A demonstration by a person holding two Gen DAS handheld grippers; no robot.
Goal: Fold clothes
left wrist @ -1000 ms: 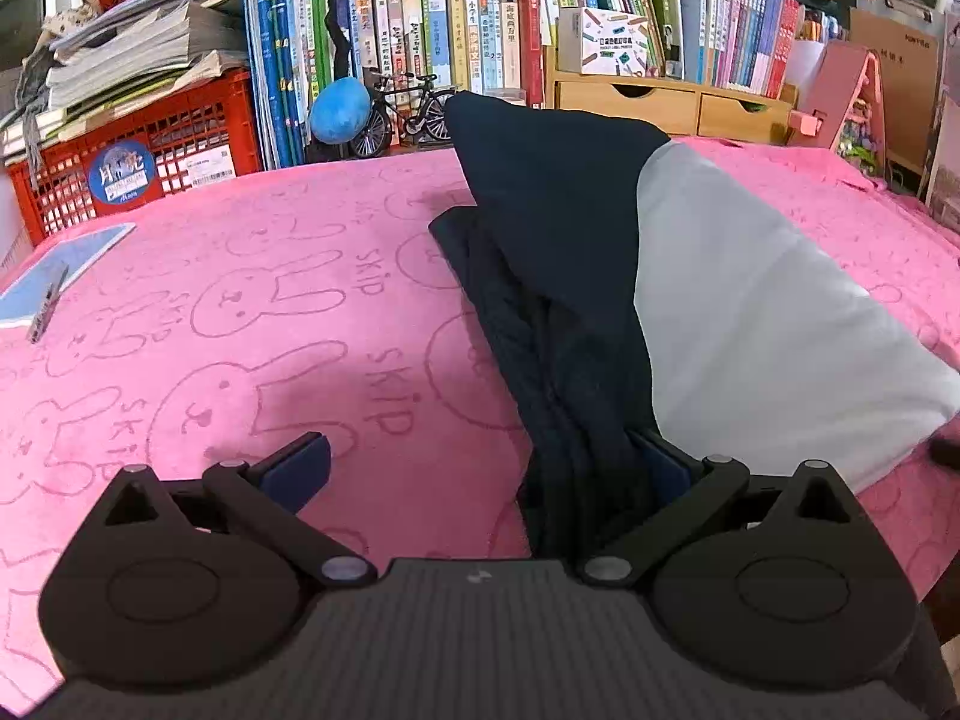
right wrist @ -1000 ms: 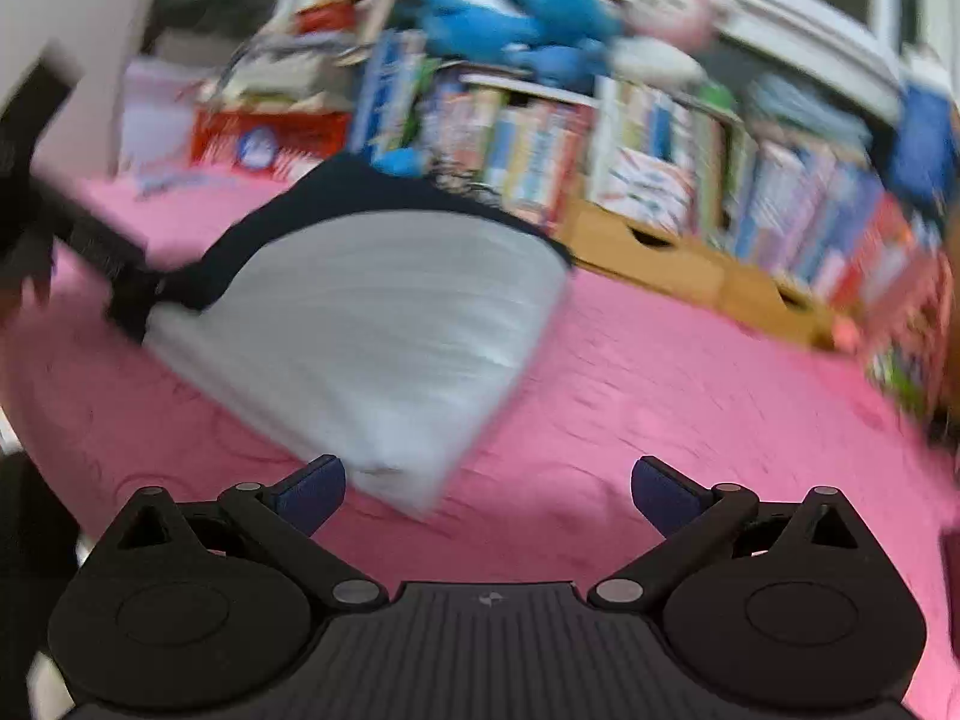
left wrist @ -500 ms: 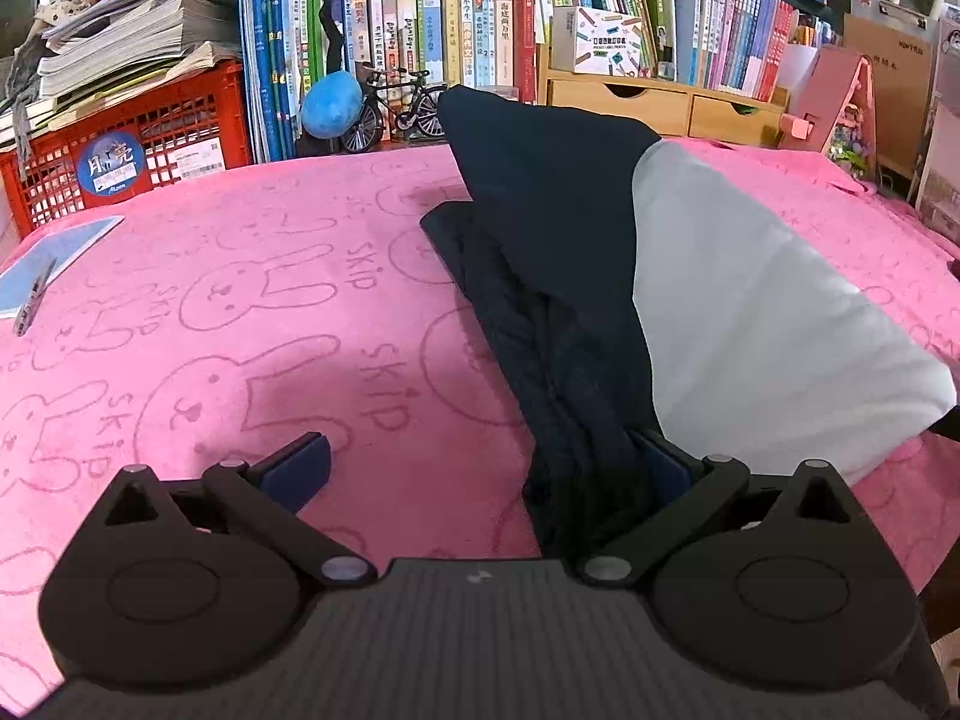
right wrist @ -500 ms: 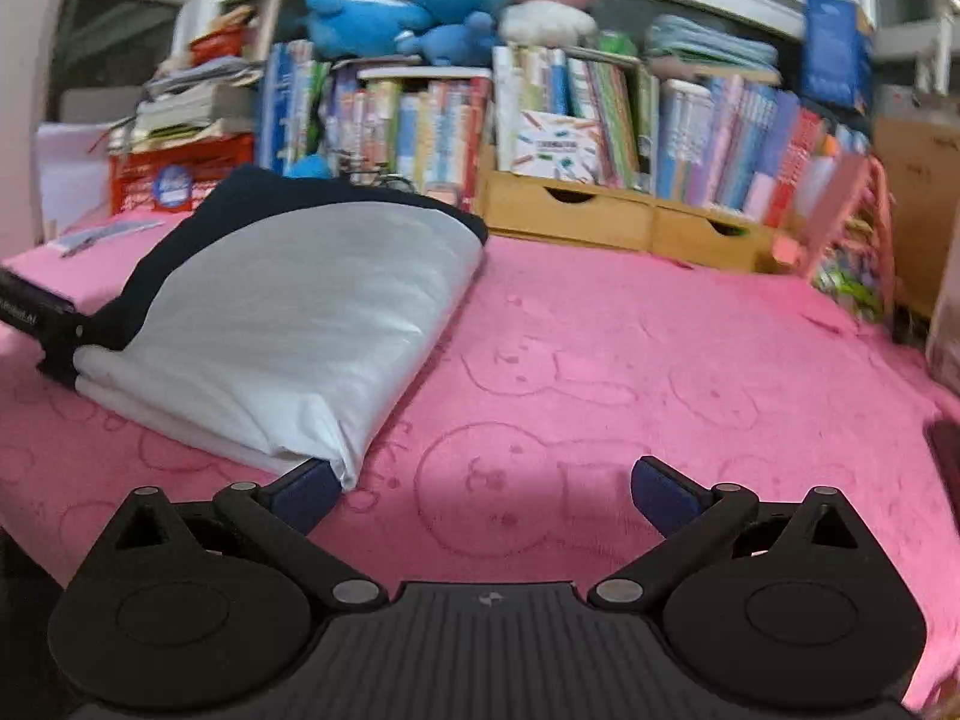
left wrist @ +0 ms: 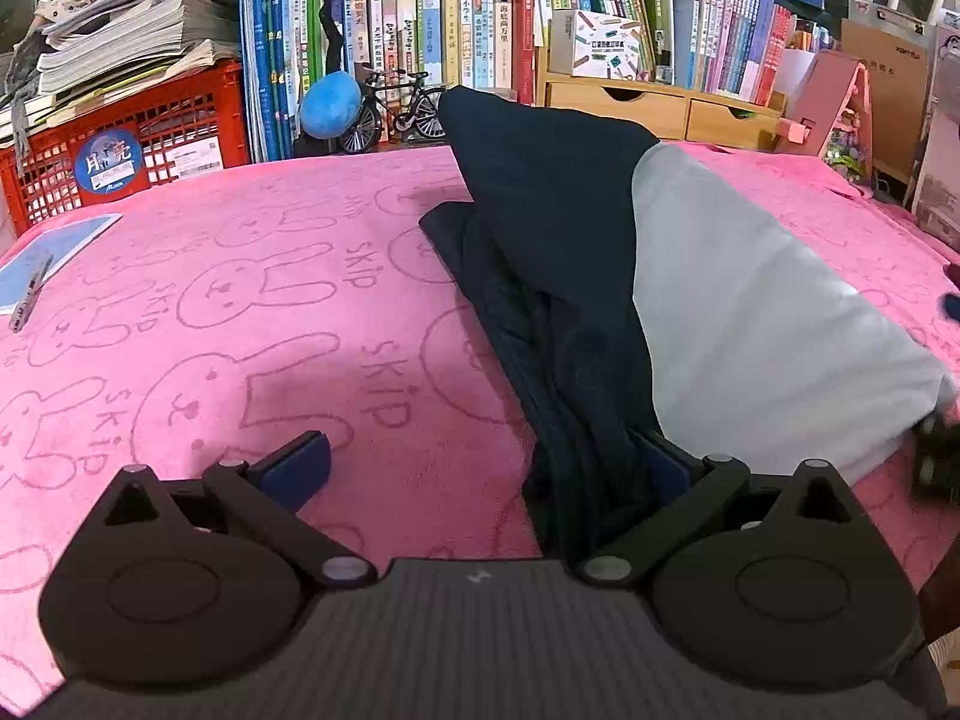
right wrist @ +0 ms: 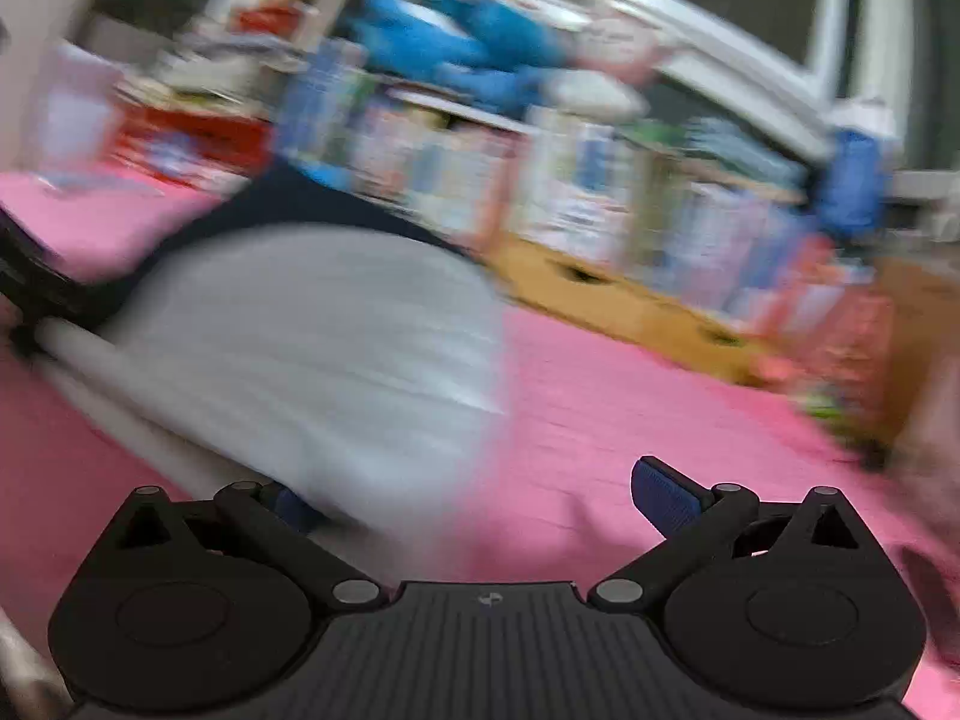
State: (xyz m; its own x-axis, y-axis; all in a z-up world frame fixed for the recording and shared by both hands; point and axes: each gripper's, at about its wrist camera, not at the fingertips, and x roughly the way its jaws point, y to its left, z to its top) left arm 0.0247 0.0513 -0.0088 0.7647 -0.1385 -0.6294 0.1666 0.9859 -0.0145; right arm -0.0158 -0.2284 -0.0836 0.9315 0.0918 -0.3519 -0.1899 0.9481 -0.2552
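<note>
Two black grippers with blue finger pads sit at the near edge of a table draped in a pink towel cloth printed with rabbit outlines [left wrist: 252,300]. On it lies the folded navy and pale grey garment [left wrist: 720,300], stretching from the near edge away toward the far side, right of centre in the left wrist view. The left gripper [left wrist: 480,462] has its jaws spread wide; the bunched navy edge of the garment rests against the inside of the right-hand pad, while the left-hand pad hangs over bare cloth. Nothing is pinched between them.

The right gripper [right wrist: 474,504] is also spread wide, and its view is heavily smeared. Its left-hand pad sits at or under the near corner of the grey panel [right wrist: 336,348]; whether it touches the fabric I cannot tell. The other pad is over bare pink cloth.

At the far side stand a row of upright books [left wrist: 456,24], a red plastic crate [left wrist: 132,144] under stacked papers, a small black model bicycle [left wrist: 396,111], and a wooden drawer unit [left wrist: 654,105].
</note>
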